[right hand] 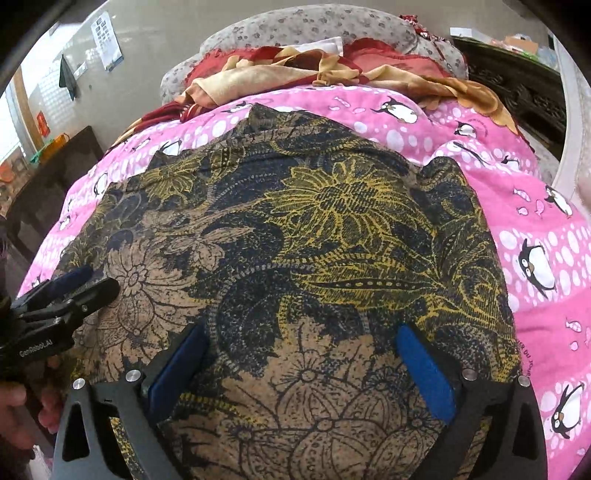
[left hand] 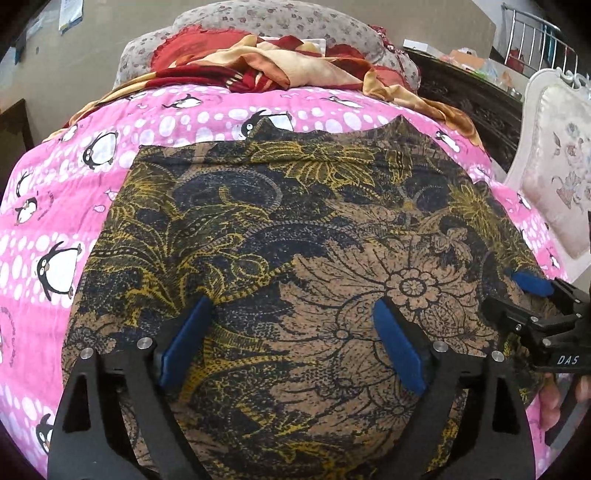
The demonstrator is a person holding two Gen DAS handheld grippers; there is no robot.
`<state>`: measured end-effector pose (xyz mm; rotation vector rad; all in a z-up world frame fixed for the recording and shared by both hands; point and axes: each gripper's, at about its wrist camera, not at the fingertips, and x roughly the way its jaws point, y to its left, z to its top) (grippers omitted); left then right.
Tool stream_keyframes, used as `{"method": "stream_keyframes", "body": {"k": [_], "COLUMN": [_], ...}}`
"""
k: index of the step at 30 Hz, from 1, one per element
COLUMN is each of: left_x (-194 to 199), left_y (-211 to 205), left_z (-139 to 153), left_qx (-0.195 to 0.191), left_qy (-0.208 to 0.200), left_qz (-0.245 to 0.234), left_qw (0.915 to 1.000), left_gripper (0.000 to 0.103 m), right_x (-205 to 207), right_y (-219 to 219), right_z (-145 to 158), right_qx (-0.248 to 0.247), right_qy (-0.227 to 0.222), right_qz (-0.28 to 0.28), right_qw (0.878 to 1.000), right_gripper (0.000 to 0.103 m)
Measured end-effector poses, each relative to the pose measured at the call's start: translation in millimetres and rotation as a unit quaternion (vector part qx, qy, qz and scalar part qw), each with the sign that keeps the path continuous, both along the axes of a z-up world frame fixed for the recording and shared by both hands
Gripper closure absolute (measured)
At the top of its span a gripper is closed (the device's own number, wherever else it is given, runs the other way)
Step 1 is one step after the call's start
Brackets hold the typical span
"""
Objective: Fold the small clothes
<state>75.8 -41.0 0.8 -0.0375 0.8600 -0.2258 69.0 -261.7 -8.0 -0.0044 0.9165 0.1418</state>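
Nearest, the left claw [left hand: 291, 332] and the right claw [right hand: 303, 354] both stand wide, blue pads apart with nothing gripped, just above the patterned garment [left hand: 295, 229]. That brown, navy and yellow floral piece lies spread flat on the pink penguin-print bedspread [left hand: 55, 206]. Beyond it sits a crumpled red and tan cloth [left hand: 280, 62] against a grey floral cushion [left hand: 258, 18].
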Motion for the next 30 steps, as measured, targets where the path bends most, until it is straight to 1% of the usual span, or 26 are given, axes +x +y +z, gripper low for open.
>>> {"method": "stream_keyframes", "body": {"k": [4, 7, 9, 10, 11, 13, 15, 16, 18, 19, 20, 21, 23, 24, 26, 27, 29, 30], "left_x": [0, -5, -19, -32, -43, -63, -78, -81, -80, -84, -87, -87, -87, -87, -90, -92, -95, -94], "left_y": [-6, -9, -2, 6, 10, 17, 22, 23, 24, 20, 15, 10, 5, 5, 6, 6, 9, 10], "left_z": [-2, 4, 15, 23, 28, 32, 27, 18, 0, -3, -5, -6, -7, -8, -8, -8, -9, -9], "left_qx": [0.022, 0.042, 0.024, 0.004, -0.006, -0.005, 0.003, 0.004, -0.003, 0.010, 0.023, 0.037, 0.047, 0.045, 0.042, 0.042, 0.038, 0.035], "left_qy": [-0.001, 0.005, 0.013, 0.010, 0.007, 0.002, 0.007, 0.023, 0.057, 0.044, 0.036, 0.037, 0.036, 0.035, 0.027, 0.024, 0.021, 0.021], "left_qz": [0.001, 0.001, 0.006, 0.006, 0.004, 0.010, 0.023, 0.027, 0.036, 0.037, 0.035, 0.034, 0.035, 0.036, 0.038, 0.038, 0.039, 0.039], "left_qw": [0.9998, 0.9991, 0.9996, 0.9999, 0.9999, 0.9999, 0.9997, 0.9994, 0.9977, 0.9983, 0.9985, 0.9981, 0.9976, 0.9977, 0.9980, 0.9981, 0.9983, 0.9984], "left_gripper": [0.013, 0.013, 0.013, 0.013, 0.013, 0.013, 0.013, 0.013, 0.013, 0.012, 0.009, 0.008, 0.004, 0.004, 0.004, 0.004, 0.004, 0.004], "right_x": [-1, 4, 8, 3, -6, -26, -46, -52, -56, -54, -52, -55, -60, -61, -61, -62, -66, -65], "right_y": [6, 6, 5, 3, 1, 3, 15, 21, 31, 35, 36, 43, 58, 59, 54, 51, 48, 48], "right_z": [1, 1, 5, 10, 18, 33, 41, 41, 28, 17, 6, -1, -4, -1, 6, 13, 35, 41], "right_qx": [-0.031, -0.032, -0.038, -0.035, -0.027, -0.008, -0.003, -0.005, 0.011, 0.012, 0.002, -0.037, -0.088, -0.091, -0.073, -0.072, -0.087, -0.096], "right_qy": [-0.009, 0.008, 0.042, 0.054, 0.054, 0.038, 0.021, 0.021, 0.044, 0.060, 0.074, 0.056, 0.035, 0.031, 0.032, 0.022, -0.035, -0.051], "right_qz": [-0.005, -0.001, 0.001, -0.008, -0.015, -0.012, -0.001, 0.002, 0.004, 0.001, -0.004, -0.004, 0.008, 0.004, -0.005, -0.020, -0.042, -0.047], "right_qw": [0.999, 0.999, 0.998, 0.998, 0.998, 0.999, 1.000, 1.000, 0.999, 0.998, 0.997, 0.998, 0.995, 0.995, 0.997, 0.997, 0.995, 0.993], "right_gripper": [0.000, 0.000, 0.001, 0.001, 0.002, 0.002, 0.002, 0.002, 0.002, 0.002, 0.001, 0.000, 0.000, 0.000, 0.000, 0.001, 0.001, 0.001]}}
